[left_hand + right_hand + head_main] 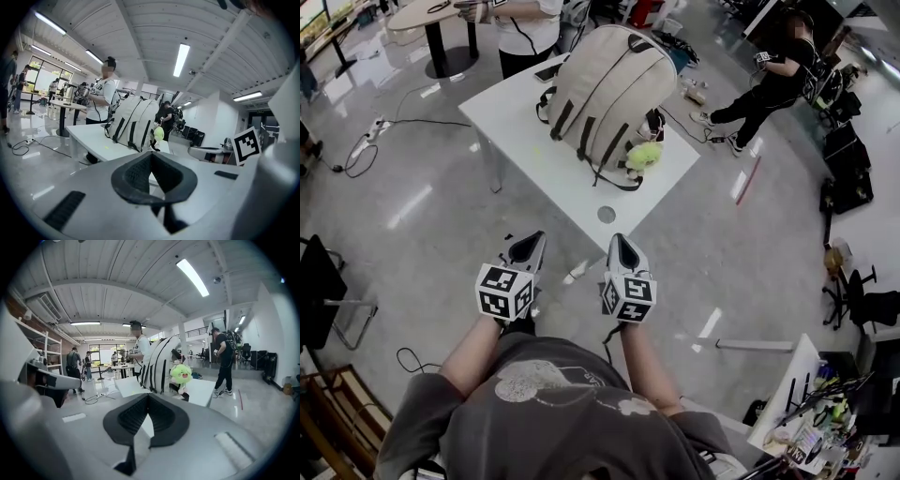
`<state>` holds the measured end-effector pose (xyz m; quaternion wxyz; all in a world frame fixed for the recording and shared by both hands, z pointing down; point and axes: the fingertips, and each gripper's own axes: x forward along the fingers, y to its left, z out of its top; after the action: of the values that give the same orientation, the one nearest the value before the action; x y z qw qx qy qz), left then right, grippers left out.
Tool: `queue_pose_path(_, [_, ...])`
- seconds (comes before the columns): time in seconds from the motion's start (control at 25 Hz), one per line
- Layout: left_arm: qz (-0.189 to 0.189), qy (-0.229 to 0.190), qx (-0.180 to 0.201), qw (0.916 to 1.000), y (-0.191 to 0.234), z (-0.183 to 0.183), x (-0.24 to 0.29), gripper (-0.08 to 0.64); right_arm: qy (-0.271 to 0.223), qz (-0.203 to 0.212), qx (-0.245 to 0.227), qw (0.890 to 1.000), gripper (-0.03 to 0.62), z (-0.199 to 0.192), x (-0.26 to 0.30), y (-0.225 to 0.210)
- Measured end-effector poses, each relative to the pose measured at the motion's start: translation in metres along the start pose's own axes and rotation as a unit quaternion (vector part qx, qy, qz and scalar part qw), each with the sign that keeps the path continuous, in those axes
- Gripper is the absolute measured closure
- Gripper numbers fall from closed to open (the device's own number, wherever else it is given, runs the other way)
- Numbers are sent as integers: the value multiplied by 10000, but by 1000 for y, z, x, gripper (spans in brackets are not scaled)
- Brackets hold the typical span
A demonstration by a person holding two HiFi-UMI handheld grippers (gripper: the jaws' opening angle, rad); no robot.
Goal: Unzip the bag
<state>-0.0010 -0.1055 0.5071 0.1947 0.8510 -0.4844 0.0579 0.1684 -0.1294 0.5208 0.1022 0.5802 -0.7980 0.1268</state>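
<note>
Approach stage, before any contact with the bag (605,89). The beige backpack lies strap-side up on the white bench (534,155), across the far half and toward the right-hand edge; a green plush toy (643,156) hangs at its nearer end, close to that edge. The near corner of the bench, with a round cable port (607,214), is bare. The left tool (528,246) and the right tool (622,246) are held side by side over the floor, short of the near corner and well apart from the bag. Each gripper view shows its own pads clenched tip to tip with nothing between them, the bag standing beyond on the bench. No zipper pull can be made out from here; the slider probably sits on a face turned away from the straps. The next move, as judged, calls for bringing both tools over the bench, finding the pull, parting one tool's jaws to pinch it, and using the other tool to steady the fabric while the slider is drawn along its track.
</note>
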Motion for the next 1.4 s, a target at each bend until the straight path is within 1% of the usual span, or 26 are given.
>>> queue_pose_path(0.2, [56, 15, 168, 9998, -40, -18, -30, 554, 82, 254, -14, 9996, 594, -18, -46, 4])
queue_pose_path(0.28, [104, -22, 135, 9999, -55, -23, -44, 554, 88, 377, -68, 9992, 594, -23, -63, 9])
queue_pose_path(0.44, [251, -79, 54, 9996, -78, -36, -74, 554, -69, 497, -89, 9987, 595, -25, -93, 15])
queue_pose_path(0.68, [437, -199, -40, 9988, -95, -45, -112, 554, -67, 804, -93, 9967, 595, -34, -117, 30])
queue_pose_path(0.84, [506, -238, -131, 9983, -92, -50, -131, 554, -51, 839, -49, 9965, 595, -40, -125, 45])
queue_pose_path(1.0, [473, -243, -156, 9985, -85, -51, -151, 555, -85, 877, -24, 9961, 595, -39, -131, 63])
queue_pose_path(1.2, [544, -298, -233, 9978, -54, -46, -180, 554, -114, 814, -52, 9966, 594, -34, -132, 96])
queue_pose_path(1.4, [566, -287, -295, 9976, -34, -51, -215, 554, -137, 766, -122, 9969, 595, -34, -142, 133])
